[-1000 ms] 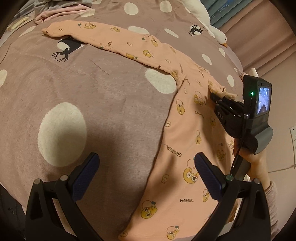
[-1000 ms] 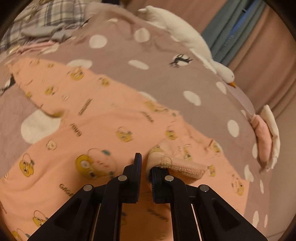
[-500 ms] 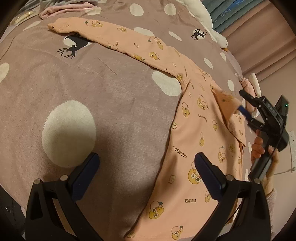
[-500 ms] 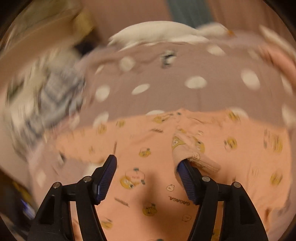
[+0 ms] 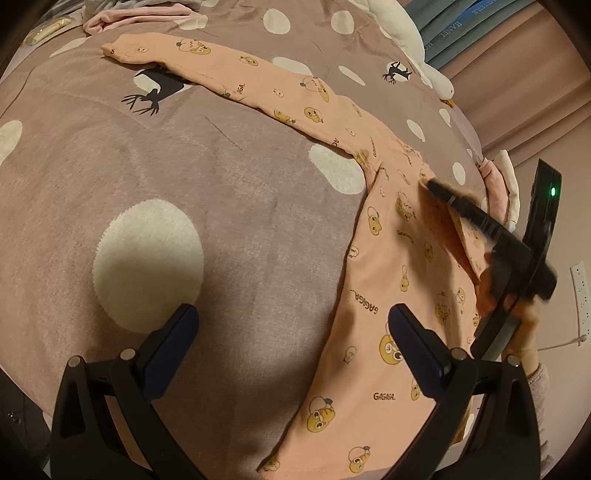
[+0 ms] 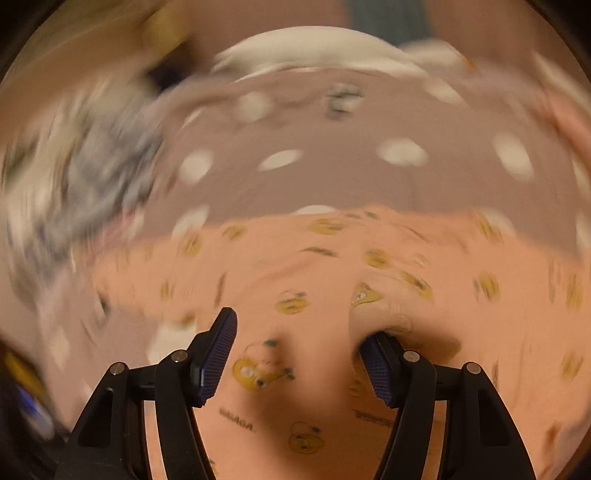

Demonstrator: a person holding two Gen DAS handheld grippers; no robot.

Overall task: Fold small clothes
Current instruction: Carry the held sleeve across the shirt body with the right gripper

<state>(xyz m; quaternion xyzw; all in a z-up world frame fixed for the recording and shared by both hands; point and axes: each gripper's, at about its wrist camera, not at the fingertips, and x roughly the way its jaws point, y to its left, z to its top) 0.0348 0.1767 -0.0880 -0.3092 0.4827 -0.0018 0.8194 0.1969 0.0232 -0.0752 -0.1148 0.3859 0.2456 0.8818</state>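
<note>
A: Where is the orange top [image 5: 384, 280]?

B: It lies flat on the dotted brown bedspread [image 5: 207, 206], its body running down the lower right of the left wrist view, printed with yellow ducks. One long sleeve [image 5: 236, 81] stretches toward the upper left of the frame and ends over a black deer print [image 5: 155, 92]. The other sleeve is folded in over the chest, on the right side of the frame.

A: And the right gripper [image 6: 299, 358]?

B: Its jaws are spread apart. In its own blurred view the cuff of the folded sleeve [image 6: 399, 325] sits against the right-hand pad, touching it but not pinched; the left-hand pad is bare, over the top. In the left wrist view a hand [image 5: 524, 325] holds it at the right edge, with a green light on.

A: The left gripper [image 5: 291, 343]?

B: Spread wide at the bottom of its frame, with nothing between the pads, over the edge of the top and the bedspread.

A: Beyond that?

B: A white goose plush [image 5: 413, 40] lies along the upper right edge, and pink cloth [image 5: 136, 18] at the top left.
</note>
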